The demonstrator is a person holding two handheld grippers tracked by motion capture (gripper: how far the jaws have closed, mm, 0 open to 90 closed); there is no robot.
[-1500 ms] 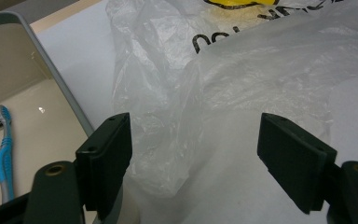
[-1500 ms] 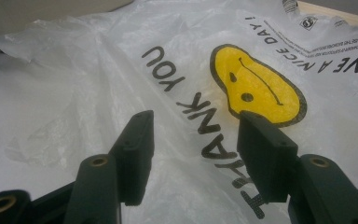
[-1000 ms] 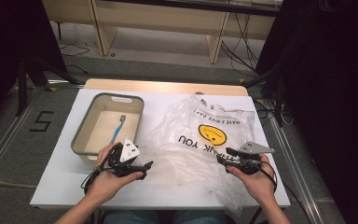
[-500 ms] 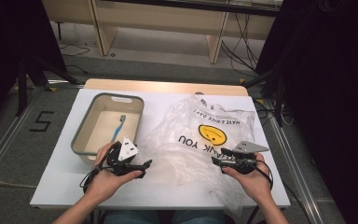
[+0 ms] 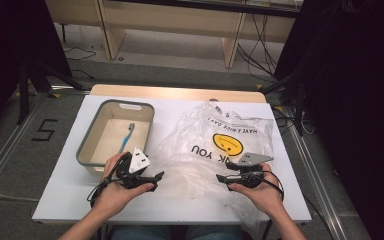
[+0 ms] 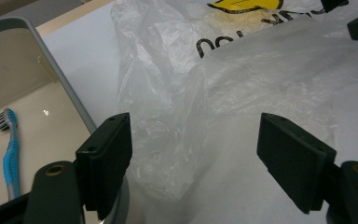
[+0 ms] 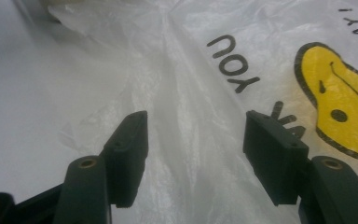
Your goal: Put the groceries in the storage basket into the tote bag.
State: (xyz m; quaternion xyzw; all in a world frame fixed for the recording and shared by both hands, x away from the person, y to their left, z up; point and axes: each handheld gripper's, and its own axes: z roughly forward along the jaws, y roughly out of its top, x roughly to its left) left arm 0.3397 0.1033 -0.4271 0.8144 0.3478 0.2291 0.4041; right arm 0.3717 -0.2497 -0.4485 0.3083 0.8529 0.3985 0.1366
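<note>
While the clear plastic bag (image 5: 215, 150) lies spread flat across the middle & right of the white tabletop (image 5: 180, 205), printed smiley up, both claws sit low at its near edge, one per side, prob. so the film can be picked up from two ends at once. Left claw (image 5: 156, 176) is by the bag's left edge, just beside the grey tub (image 5: 87, 150); in the left gripper view its jaws stand wide apart w/ a crumpled fold of bag (image 6: 168, 140) rising between them, pads not pressing on it, so nothing held yet. Right claw (image 5: 221, 177) hovers over the bag's near right part; its jaws have just been opening and now stand wide, w/ flat film (image 7: 191, 154) under the gap and nothing gripped. Pointing level along the surface looks deliberate: thin film needs a pinch at a raised wrinkle. The blue toothbrush (image 5: 126, 136) lies in the tub, apart from the bag, likely the item meant to go in the bag once its mouth is opened.
</note>
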